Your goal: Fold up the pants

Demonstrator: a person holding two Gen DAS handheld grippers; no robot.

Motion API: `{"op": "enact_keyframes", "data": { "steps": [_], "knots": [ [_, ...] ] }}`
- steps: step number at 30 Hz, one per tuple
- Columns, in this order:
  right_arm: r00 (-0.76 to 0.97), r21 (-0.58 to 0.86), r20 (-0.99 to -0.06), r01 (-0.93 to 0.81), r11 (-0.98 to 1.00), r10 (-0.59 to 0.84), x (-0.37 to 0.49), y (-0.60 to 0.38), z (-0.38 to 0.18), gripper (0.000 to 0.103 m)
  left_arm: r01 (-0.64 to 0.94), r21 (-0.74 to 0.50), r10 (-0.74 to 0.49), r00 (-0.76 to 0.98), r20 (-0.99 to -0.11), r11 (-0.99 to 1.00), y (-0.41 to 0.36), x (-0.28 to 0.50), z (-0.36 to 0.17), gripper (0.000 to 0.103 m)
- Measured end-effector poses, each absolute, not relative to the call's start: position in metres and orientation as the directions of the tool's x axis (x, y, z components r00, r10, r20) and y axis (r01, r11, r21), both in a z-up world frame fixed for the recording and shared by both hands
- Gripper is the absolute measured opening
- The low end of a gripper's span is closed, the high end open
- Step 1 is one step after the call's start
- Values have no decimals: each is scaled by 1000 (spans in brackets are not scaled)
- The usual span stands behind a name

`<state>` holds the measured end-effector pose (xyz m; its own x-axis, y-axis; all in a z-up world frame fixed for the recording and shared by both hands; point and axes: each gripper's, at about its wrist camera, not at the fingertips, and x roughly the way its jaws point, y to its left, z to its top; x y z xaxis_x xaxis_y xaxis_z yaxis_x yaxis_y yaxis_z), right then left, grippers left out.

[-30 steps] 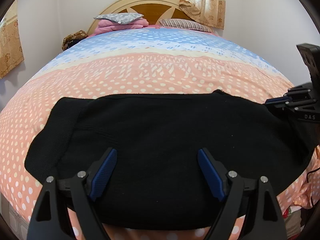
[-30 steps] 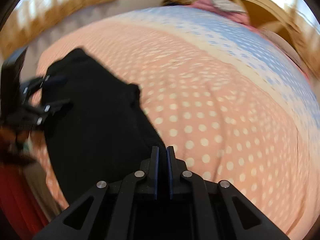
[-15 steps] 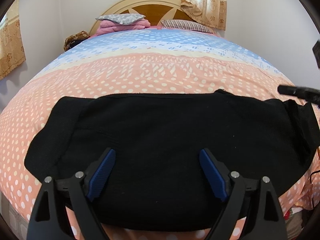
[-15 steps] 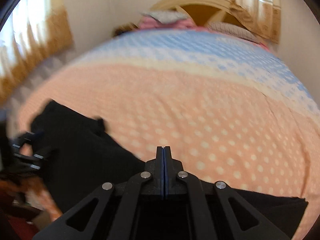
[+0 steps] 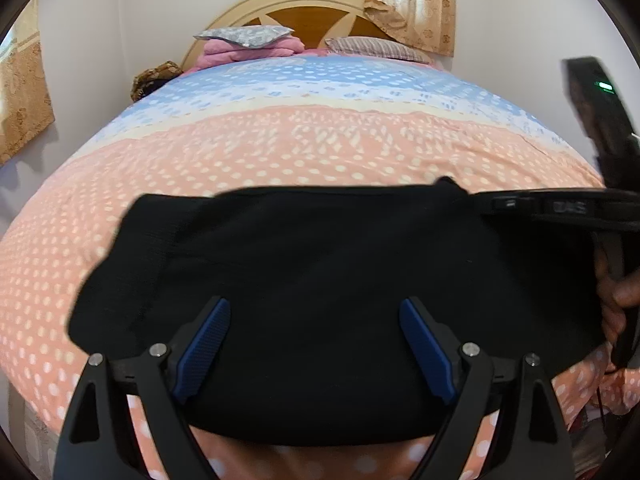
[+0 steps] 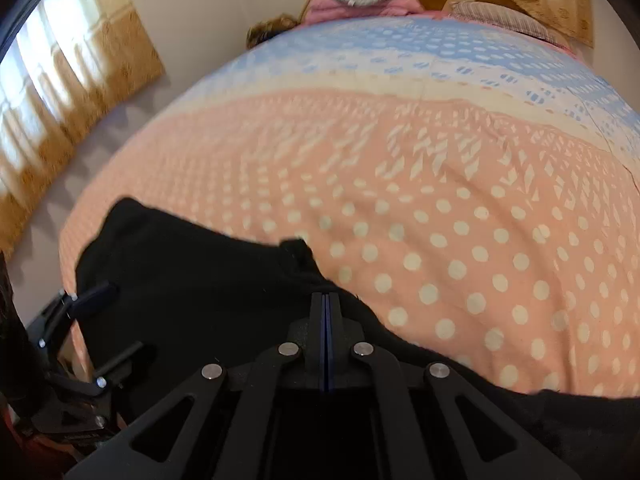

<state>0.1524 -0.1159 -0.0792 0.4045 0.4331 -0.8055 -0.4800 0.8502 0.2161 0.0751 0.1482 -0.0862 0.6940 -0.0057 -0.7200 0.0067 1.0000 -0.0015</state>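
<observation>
The black pants (image 5: 320, 280) lie folded across the near edge of the bed, a wide dark band. My left gripper (image 5: 316, 316) is open, its blue pads spread above the middle of the pants, touching nothing. My right gripper (image 6: 326, 300) is shut, its tips over the pants (image 6: 200, 280) near their far edge; whether cloth is pinched between them cannot be told. The right gripper also shows at the right of the left wrist view (image 5: 560, 208), over the pants' right end. The left gripper shows at the lower left of the right wrist view (image 6: 80, 320).
The bed has a peach, cream and blue dotted cover (image 5: 320, 140). Pillows and a pink folded blanket (image 5: 248, 44) lie by the wooden headboard (image 5: 308, 12). Curtains (image 6: 60, 92) hang on the left wall. The bed's front edge is just below the pants.
The right gripper has swung back left over the pants' right end, still shut. The left gripper has stayed open and nearly still above the pants.
</observation>
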Motion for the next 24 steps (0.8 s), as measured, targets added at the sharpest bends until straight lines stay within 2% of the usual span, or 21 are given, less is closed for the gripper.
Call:
{"op": "enact_keyframes", "data": {
  "steps": [5,8,12,15,19,21,22,23,24],
  "knots": [
    [501,310,-671,-480,821,546,111,-129,-49,2,-109,47,112,736,-668,993,187,72,-67,90],
    [496,381,-618,-490,784,611,87,-130,-41,2,-227,-6,165,726,-667,974,228,73,-66,92],
    [454,361,-641,-535,764,620,57,-107,-50,3,-343,-152,142,695,-704,927,271,77,-82,92],
    [405,372,-669,-544,752,623,45,-97,-64,3,-353,-211,90,672,-735,911,273,82,-99,92],
    [340,398,-707,-534,746,621,36,-92,-83,3,-321,-150,115,676,-728,935,250,83,-105,89],
    [326,390,-719,-541,745,614,32,-88,-85,3,-295,-169,88,691,-718,940,244,83,-104,76],
    [324,389,-721,-542,745,612,31,-89,-86,3,-279,-178,71,697,-713,944,243,82,-103,61],
    [320,389,-723,-543,744,612,30,-88,-86,3,-259,-190,51,704,-709,947,241,81,-101,51],
    [317,390,-723,-545,742,613,29,-89,-86,3,-251,-197,40,705,-708,948,240,82,-100,49]
  ]
}}
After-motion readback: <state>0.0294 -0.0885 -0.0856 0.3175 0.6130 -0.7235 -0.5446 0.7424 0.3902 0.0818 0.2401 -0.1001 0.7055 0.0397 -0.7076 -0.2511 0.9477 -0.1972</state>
